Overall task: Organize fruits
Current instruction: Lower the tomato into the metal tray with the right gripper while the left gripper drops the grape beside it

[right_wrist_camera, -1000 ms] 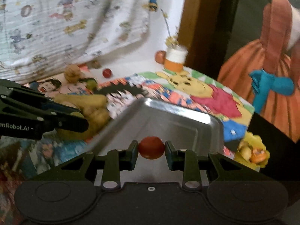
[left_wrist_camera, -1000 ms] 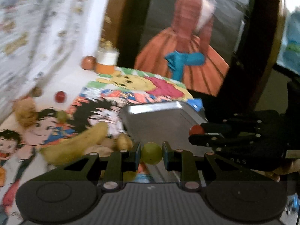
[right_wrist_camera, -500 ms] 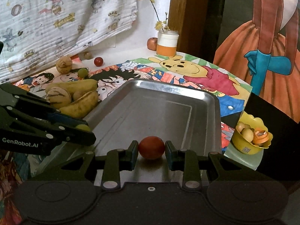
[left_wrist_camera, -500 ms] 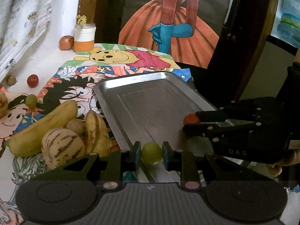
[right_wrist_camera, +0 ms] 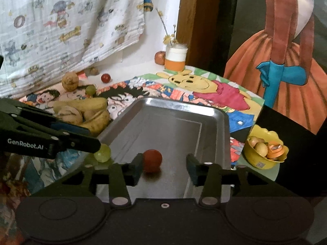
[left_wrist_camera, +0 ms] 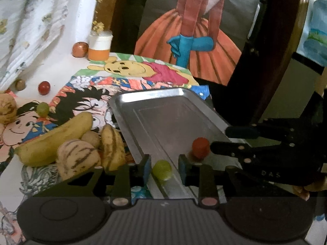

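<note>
Two tools have let go since half a second ago. The right tool point(right_wrist_camera: 163, 166), then clamped on the small red fruit point(right_wrist_camera: 152, 160), now has its jaws spread wide, and the smooth round fruit sits on the near floor of the metal tray point(right_wrist_camera: 220, 120), close beside the left finger. The left tool point(left_wrist_camera: 163, 170) has also parted its jaws; the glossy green grape point(left_wrist_camera: 162, 169) it pinched lies between them with a gap on each side, at the tray's near left rim. From the left view the red fruit point(left_wrist_camera: 201, 148) rests further right on the brushed, shallow, rounded-corner tray point(left_wrist_camera: 155, 98). Left of the tray lie a curved yellow banana point(left_wrist_camera: 55, 140) and a striped, egg-shaped melon point(left_wrist_camera: 78, 157) on the cartoon-printed cloth point(left_wrist_camera: 126, 81) covering the table. Farther back stand another green grape point(left_wrist_camera: 43, 108), a red cherry-like fruit point(left_wrist_camera: 44, 87) and an orange-and-white jar point(left_wrist_camera: 100, 47).
</note>
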Motion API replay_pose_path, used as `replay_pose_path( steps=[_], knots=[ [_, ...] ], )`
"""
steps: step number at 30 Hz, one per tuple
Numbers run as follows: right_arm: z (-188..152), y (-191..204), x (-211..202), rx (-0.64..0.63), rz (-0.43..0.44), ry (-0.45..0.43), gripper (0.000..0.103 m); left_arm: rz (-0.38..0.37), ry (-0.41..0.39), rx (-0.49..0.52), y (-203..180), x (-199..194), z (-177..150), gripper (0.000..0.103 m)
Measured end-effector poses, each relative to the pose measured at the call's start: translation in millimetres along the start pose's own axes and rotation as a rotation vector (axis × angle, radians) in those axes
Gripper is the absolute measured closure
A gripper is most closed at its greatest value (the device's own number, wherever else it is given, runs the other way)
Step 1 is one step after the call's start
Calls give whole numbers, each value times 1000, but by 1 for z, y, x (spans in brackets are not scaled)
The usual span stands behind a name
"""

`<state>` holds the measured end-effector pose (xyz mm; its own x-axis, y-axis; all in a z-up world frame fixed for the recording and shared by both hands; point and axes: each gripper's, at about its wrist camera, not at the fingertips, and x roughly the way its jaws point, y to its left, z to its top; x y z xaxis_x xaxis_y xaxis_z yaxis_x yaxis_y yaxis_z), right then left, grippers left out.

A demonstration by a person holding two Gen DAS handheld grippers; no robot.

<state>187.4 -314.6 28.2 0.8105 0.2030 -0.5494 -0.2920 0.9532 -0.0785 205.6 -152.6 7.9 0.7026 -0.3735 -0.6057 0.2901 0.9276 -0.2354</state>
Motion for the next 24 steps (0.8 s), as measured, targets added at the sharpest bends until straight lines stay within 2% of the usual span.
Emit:
replay_pose_path(
  steps=[3,4,5,6,7,11,14,17,24],
  knots=[
    [3,6,-13,12,-3,-26,33,3,-32,-19,4,-15,-1,67],
    [4,9,-17,15,-1,-35,29,6,-44,-26,6,-21,-1,60],
    [5,12,-21,17,2,-43,27,12,-58,-33,8,-27,-1,52],
    [6,16,-26,18,7,-52,24,23,-76,-42,11,-34,-2,30],
    [7,20,-30,18,12,-61,21,38,-99,-51,13,-41,-3,20],
    [10,37,-47,26,29,-85,15,72,-156,-66,21,-67,-6,15],
    [11,51,-62,37,48,-105,5,82,-179,-79,27,-85,-10,7],
    [12,66,-75,44,66,-117,3,90,-196,-84,33,-101,-17,0],
    [6,102,-90,38,91,-110,1,135,-163,-116,54,-126,-44,0]
  ],
)
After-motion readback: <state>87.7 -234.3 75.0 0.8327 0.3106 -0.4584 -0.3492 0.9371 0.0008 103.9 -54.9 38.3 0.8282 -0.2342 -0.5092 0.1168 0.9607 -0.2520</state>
